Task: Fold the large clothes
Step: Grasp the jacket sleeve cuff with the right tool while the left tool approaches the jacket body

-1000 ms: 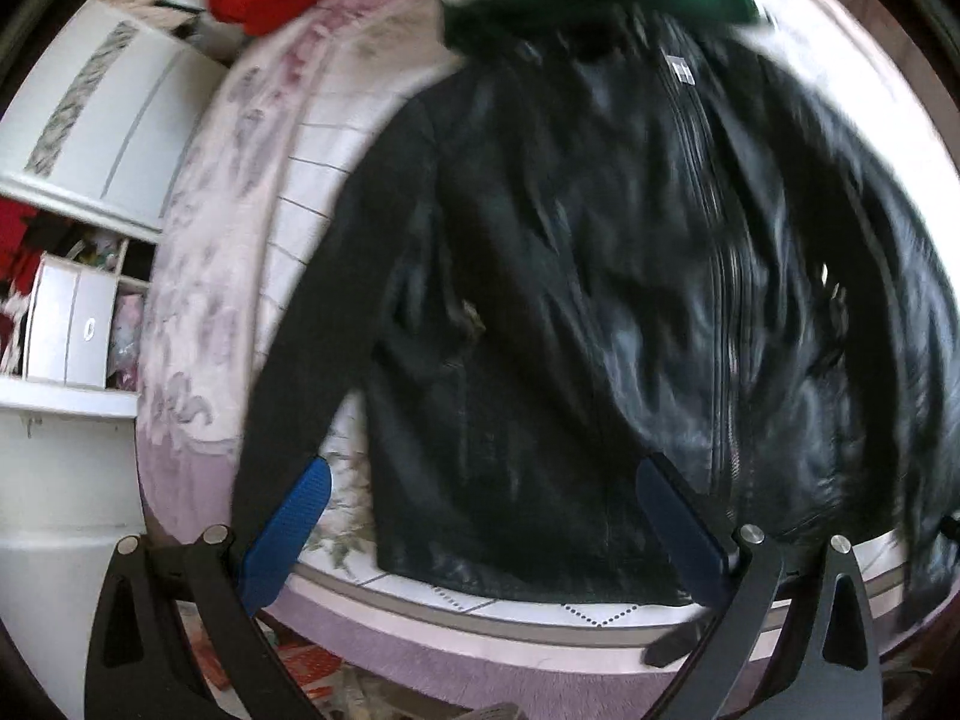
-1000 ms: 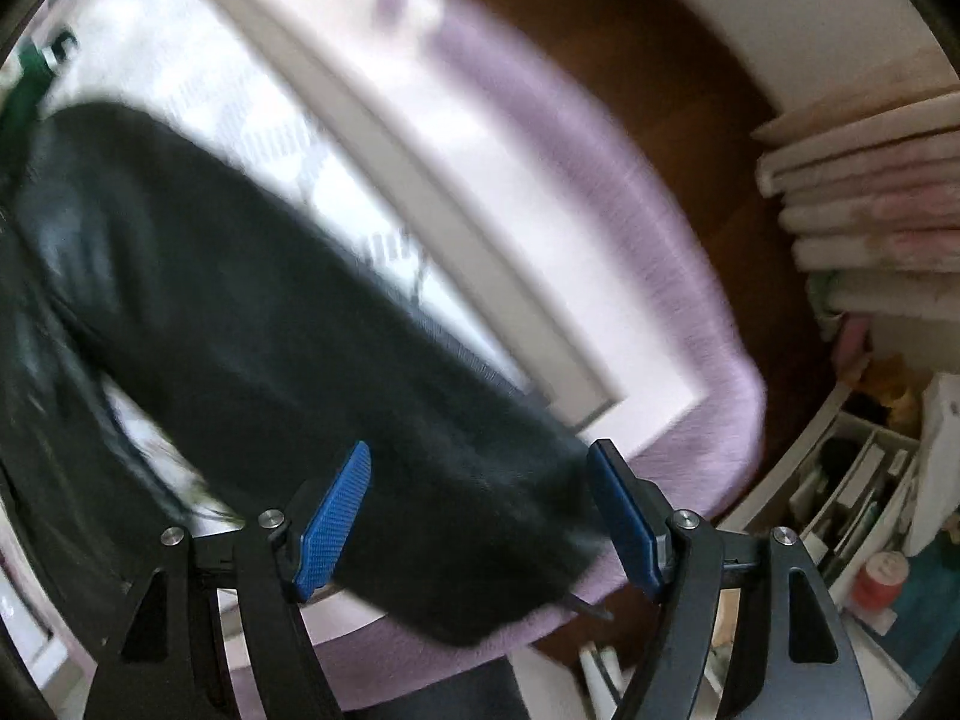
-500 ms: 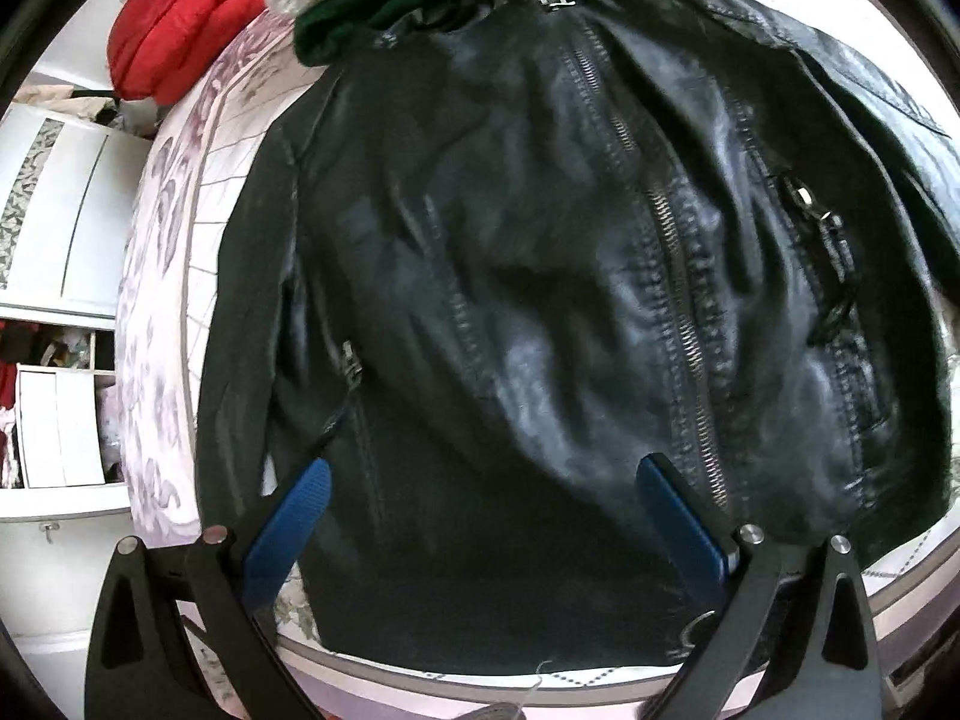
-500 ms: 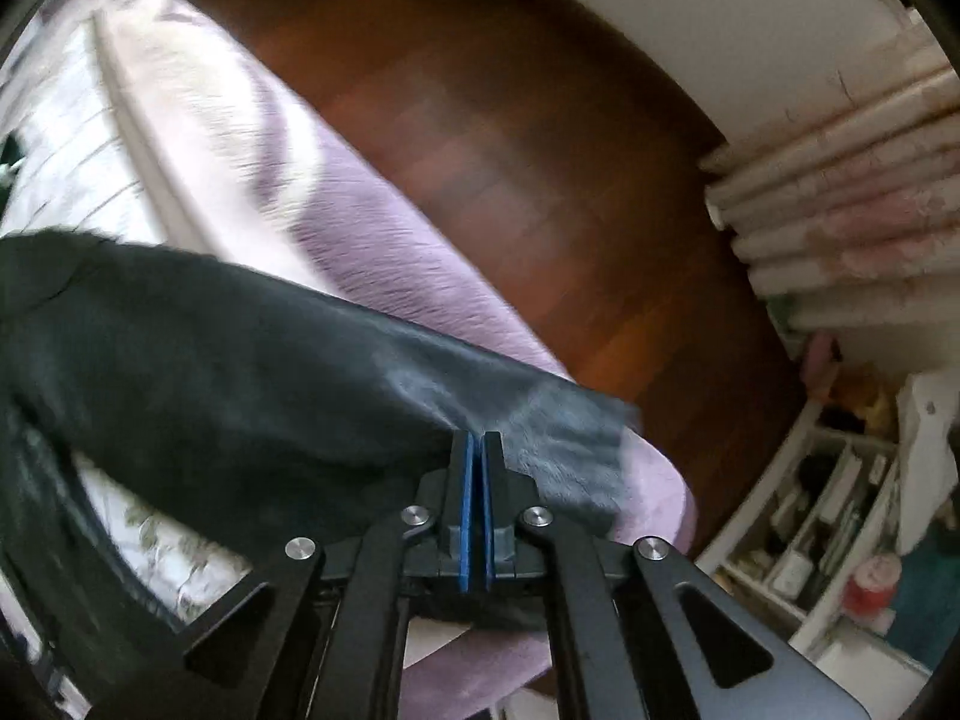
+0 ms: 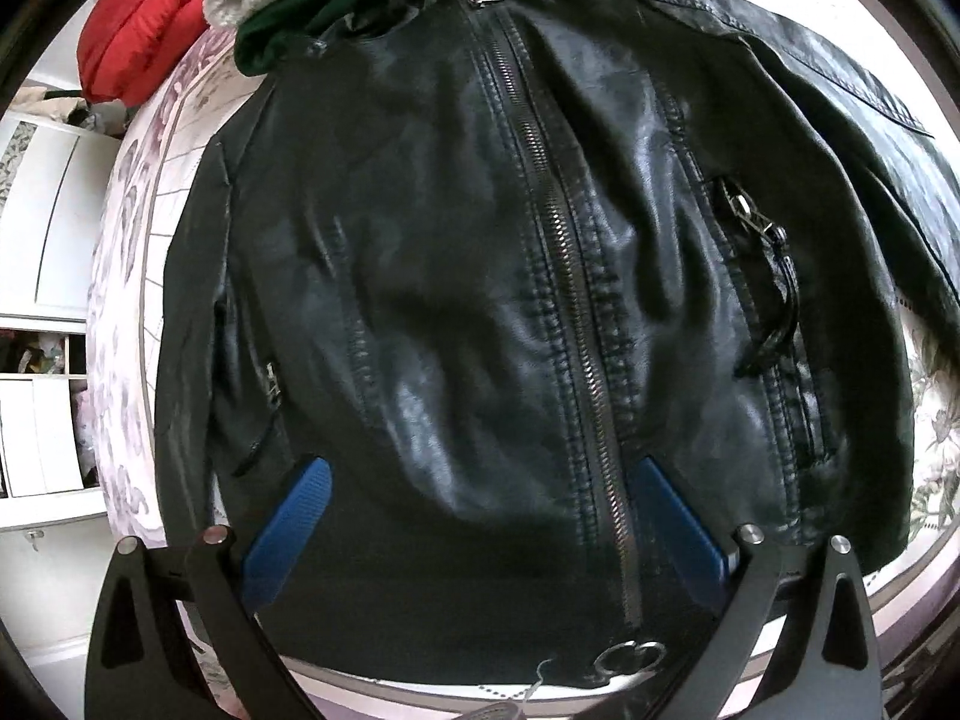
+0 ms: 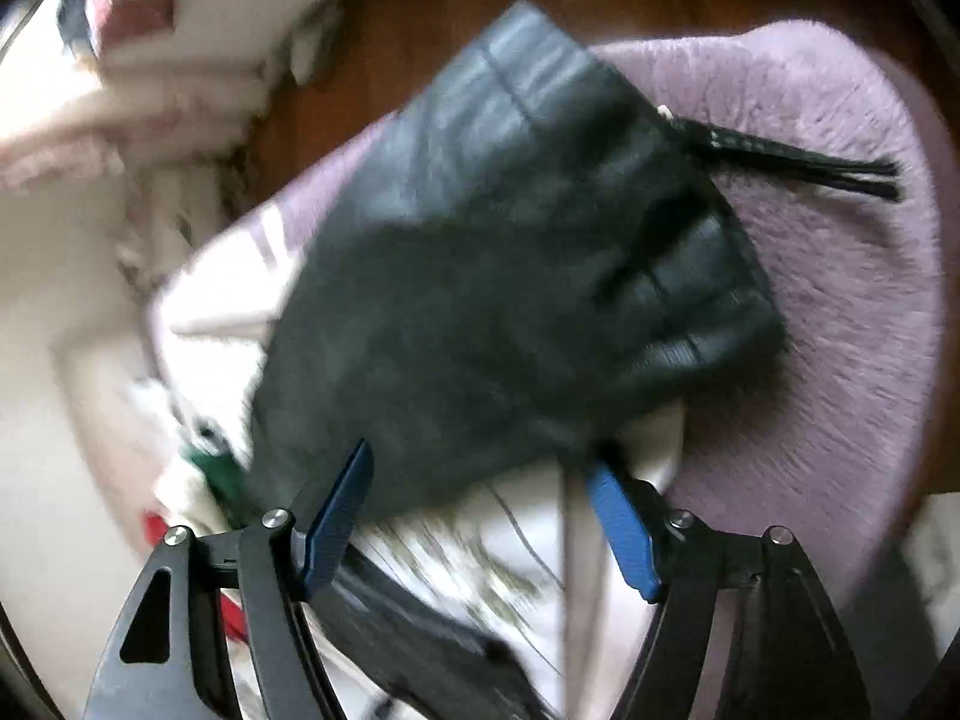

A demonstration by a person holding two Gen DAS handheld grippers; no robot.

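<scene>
White shelves (image 5: 36,420) at the left edge are seen to hold blurred clutter. The jacket (image 5: 510,300) is laid front-up on the bed (image 5: 129,312), zip closed, its long axis running from the hem at the frame's bottom to the collar at the top. The left gripper (image 5: 474,516) is pointed steeply down over the hem, jaws spread, nothing pinched. The right gripper (image 6: 480,510) is tilted down above the sleeve (image 6: 510,252); its jaws have just been opening and nothing is gripped.
</scene>
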